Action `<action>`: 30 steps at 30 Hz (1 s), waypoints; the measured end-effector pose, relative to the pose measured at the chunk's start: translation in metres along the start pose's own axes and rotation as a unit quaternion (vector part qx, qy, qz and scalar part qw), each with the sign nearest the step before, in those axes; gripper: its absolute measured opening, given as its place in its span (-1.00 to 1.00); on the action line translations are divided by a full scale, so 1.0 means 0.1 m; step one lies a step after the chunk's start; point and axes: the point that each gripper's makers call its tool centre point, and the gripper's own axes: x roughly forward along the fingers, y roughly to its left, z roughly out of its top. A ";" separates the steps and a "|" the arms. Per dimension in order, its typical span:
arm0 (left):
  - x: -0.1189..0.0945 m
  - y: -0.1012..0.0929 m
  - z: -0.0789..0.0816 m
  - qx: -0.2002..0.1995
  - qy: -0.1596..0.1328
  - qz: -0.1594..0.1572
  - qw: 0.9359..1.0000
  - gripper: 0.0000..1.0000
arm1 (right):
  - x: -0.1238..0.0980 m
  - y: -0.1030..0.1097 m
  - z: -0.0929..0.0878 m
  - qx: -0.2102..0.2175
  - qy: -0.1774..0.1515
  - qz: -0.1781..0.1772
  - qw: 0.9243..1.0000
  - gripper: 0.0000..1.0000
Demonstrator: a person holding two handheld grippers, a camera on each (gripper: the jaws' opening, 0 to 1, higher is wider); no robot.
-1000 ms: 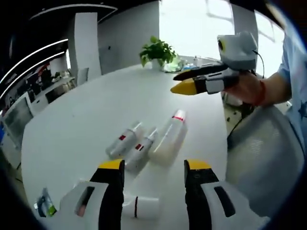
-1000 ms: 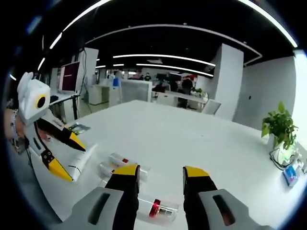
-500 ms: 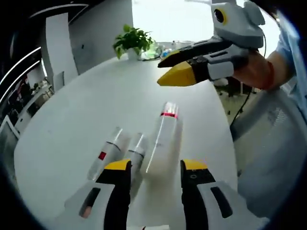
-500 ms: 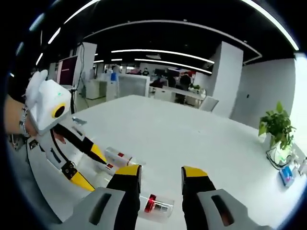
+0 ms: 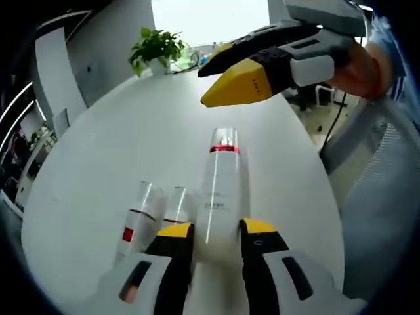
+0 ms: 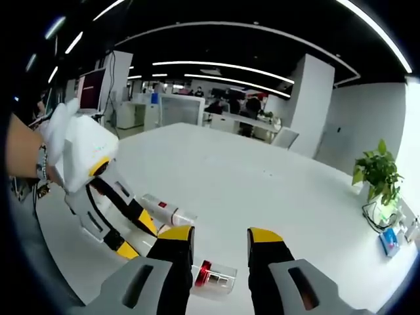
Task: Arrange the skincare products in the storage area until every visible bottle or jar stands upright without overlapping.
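Our left gripper (image 5: 216,231), jaws apart, straddles the base of the lying tall bottle (image 5: 222,190); its long axis runs straight ahead. Right gripper (image 6: 218,236) open, farther.

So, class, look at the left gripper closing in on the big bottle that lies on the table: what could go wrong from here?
1. The left gripper straddles the large bottle near its base, far from its cap; tipped upright, the bottle might swing or slip.
2. Two small bottles lie right beside it, so a jaw could knock them rolling.
3. The right gripper hovers close above and could collide during the lift.
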 end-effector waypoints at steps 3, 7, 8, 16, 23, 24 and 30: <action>0.04 -0.03 -0.02 0.013 0.007 -0.002 1.000 -0.35 | 0.00 0.01 -0.01 0.001 0.004 0.000 1.000 -0.45; 0.04 -0.07 -0.02 0.027 0.008 0.001 1.000 -0.37 | 0.01 0.00 -0.01 0.002 0.005 -0.001 1.000 -0.45; 0.03 -0.08 -0.02 0.034 0.009 0.004 0.999 -0.37 | 0.01 0.00 -0.01 0.002 0.004 -0.001 1.000 -0.46; -0.09 -0.22 -0.15 0.017 0.026 -0.005 0.999 -0.39 | -0.01 0.03 0.02 0.003 -0.005 0.006 1.000 -0.46; -0.23 -0.39 -0.30 0.033 0.050 -0.003 0.998 -0.39 | -0.01 0.10 0.05 -0.001 -0.012 0.020 1.000 -0.46; -0.24 -0.42 -0.31 0.034 0.052 -0.004 0.998 -0.39 | -0.01 0.11 0.06 -0.001 -0.012 0.022 1.000 -0.46; -0.34 -0.55 -0.41 0.038 0.066 -0.002 0.997 -0.39 | -0.01 0.18 0.08 -0.009 -0.016 0.035 0.999 -0.46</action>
